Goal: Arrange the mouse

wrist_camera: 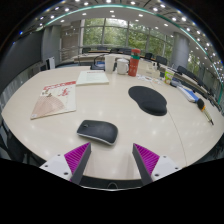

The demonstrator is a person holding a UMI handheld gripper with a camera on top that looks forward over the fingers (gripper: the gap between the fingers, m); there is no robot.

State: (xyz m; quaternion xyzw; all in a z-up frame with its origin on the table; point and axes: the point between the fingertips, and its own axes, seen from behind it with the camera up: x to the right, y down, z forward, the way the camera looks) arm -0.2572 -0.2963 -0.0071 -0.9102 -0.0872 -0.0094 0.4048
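Two pink pads on the tongs [110, 160] spread wide, gripping nothing | dark mouse [97, 130] on pale bench [50, 135] just ahead of the fingers, apart from them | black oval mouse pad [147, 98] beyond, to the right | booklet [54, 99] left | cups and clutter farther back

Dark grey mouse [97, 131]; black mouse pad [147, 98]; cream table [60, 135]; magenta gripper pads [77, 156].
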